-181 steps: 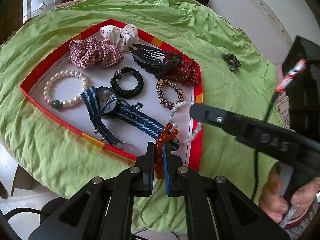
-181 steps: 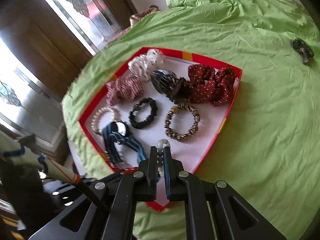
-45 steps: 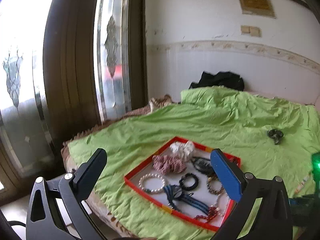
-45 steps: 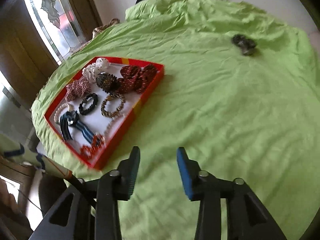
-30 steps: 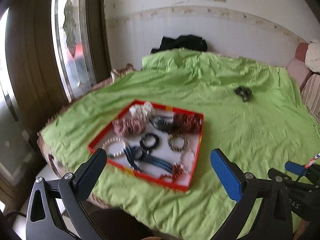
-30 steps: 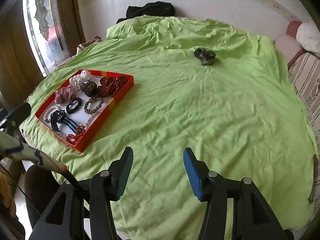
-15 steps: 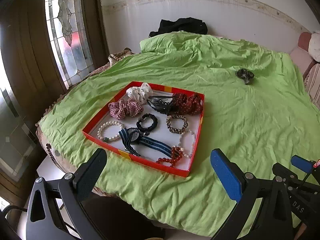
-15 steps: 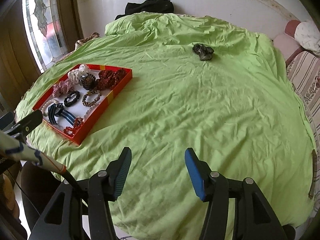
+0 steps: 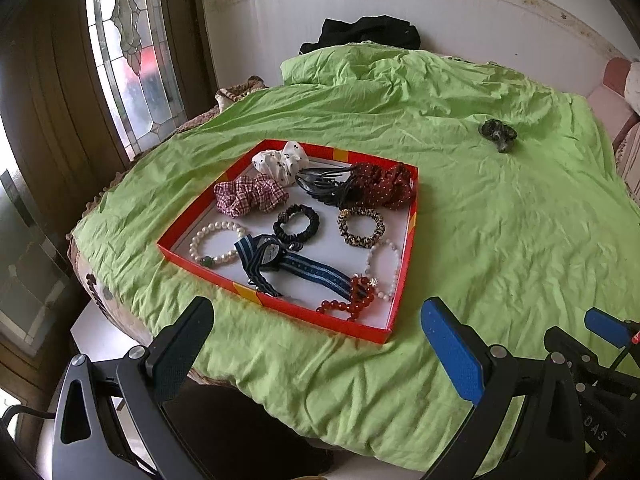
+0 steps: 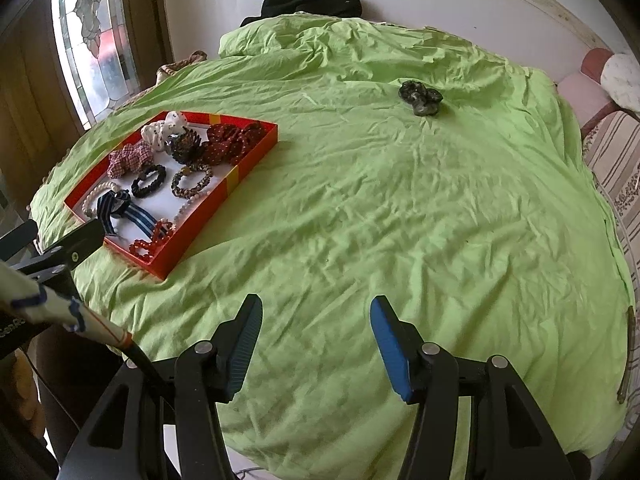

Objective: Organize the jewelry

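Note:
A red-rimmed tray (image 9: 412, 216) (image 10: 256, 156) lies on the green cloth and holds scrunchies, a black claw clip (image 9: 324, 188), pearl bracelets, a red bead bracelet (image 9: 348, 306) and a striped-strap watch (image 9: 272, 258). A dark scrunchie (image 9: 498, 132) (image 10: 420, 98) lies alone on the cloth far beyond the tray. My left gripper (image 9: 316, 328) stands wide open in front of the tray's near edge, empty. My right gripper (image 10: 316, 320) is open over bare cloth to the right of the tray, nothing between its fingers.
The green cloth (image 10: 400, 208) covers a round table. A stained-glass window (image 9: 128, 48) and dark wood frame stand at the left. A black garment (image 9: 364, 34) lies by the back wall. A striped sofa (image 10: 612, 152) is at the right.
Both grippers, shut on bracelets over the tray six seconds ago, now stand open and empty, drawn back from it. Over the last second the left view sank slightly toward the tray.

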`<action>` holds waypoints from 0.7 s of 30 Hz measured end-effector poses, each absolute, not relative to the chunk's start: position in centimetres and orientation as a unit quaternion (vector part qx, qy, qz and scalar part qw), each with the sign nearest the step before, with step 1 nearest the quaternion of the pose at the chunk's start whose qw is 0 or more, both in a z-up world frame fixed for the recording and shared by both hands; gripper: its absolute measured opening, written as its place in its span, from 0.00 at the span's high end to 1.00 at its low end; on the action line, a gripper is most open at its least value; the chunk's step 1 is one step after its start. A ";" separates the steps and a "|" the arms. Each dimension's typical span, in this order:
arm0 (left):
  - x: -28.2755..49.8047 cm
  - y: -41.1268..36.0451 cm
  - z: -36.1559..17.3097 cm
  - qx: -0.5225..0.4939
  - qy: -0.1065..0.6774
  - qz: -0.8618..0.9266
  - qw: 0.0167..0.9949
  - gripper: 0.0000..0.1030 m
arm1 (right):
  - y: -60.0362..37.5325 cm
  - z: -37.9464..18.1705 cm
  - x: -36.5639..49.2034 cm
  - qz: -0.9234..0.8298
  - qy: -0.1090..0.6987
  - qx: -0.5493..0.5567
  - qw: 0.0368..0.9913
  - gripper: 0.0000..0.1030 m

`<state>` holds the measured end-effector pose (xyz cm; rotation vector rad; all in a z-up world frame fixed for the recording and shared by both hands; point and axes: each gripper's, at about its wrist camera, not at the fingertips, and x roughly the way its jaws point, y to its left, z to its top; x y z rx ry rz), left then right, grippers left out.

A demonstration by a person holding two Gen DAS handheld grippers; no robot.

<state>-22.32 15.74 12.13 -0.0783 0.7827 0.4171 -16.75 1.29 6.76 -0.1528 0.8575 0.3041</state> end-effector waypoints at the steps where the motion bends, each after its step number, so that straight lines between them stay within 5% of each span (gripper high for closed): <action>1: -22.3 15.8 12.1 -0.039 0.379 0.200 0.903 0.00 | 1.5 6.8 -16.8 0.147 0.414 -0.074 0.895 0.41; 21: -23.4 21.3 10.6 -0.091 0.393 0.216 0.889 0.00 | 6.4 8.2 -17.4 0.165 0.403 -0.106 0.894 0.34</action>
